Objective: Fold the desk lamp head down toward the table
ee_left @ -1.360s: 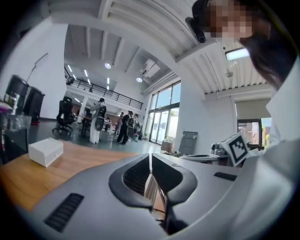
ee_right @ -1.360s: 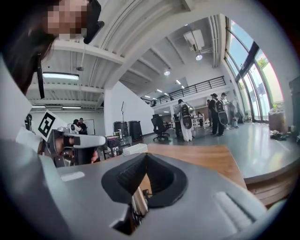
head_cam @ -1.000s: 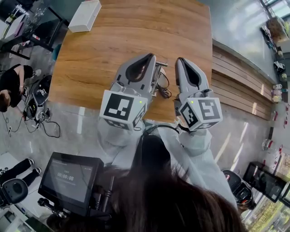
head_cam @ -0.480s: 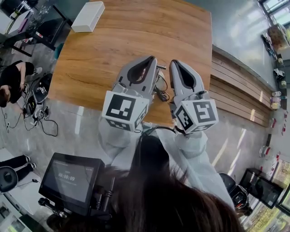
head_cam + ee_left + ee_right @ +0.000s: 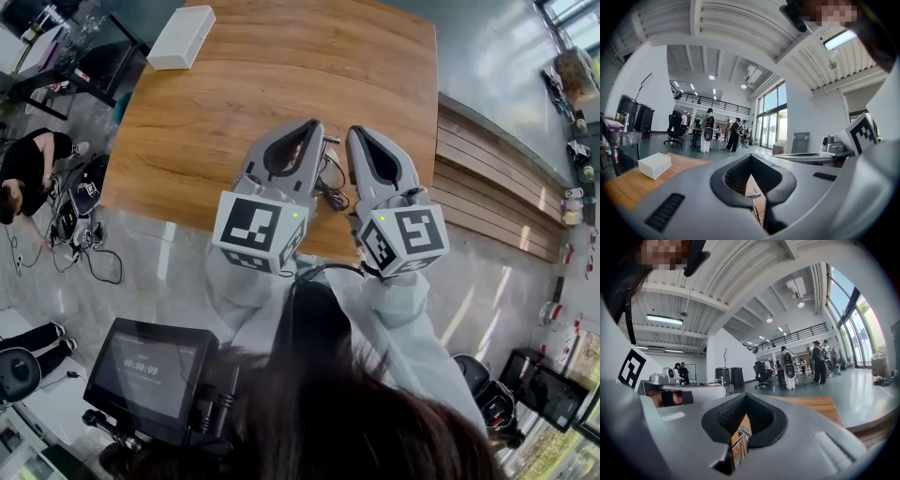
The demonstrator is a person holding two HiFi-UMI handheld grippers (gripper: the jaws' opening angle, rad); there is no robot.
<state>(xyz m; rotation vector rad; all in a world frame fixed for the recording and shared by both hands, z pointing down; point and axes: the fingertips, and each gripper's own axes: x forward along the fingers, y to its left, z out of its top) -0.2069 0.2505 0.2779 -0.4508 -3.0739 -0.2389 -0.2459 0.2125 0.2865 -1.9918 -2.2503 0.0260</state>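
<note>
Both grippers are held level, side by side, over the near edge of the wooden table (image 5: 281,66). My left gripper (image 5: 312,123) is shut with nothing between its jaws. My right gripper (image 5: 357,131) is shut and empty as well. In the gap between them lies a metal piece with a black cable (image 5: 330,184), apparently part of the desk lamp; the grippers hide most of it. Through the left jaws' opening a thin metal rod (image 5: 754,202) shows. Through the right jaws' opening I see metal rods (image 5: 740,438).
A white box (image 5: 181,37) (image 5: 654,165) sits at the table's far left corner. A screen on a rig (image 5: 150,367) hangs at the lower left. People stand (image 5: 707,133) and sit (image 5: 19,178) about the room, and cables lie on the floor at left.
My right gripper has drifted slightly left, closer to the left gripper. Both stay shut, and the left one has hardly moved.
</note>
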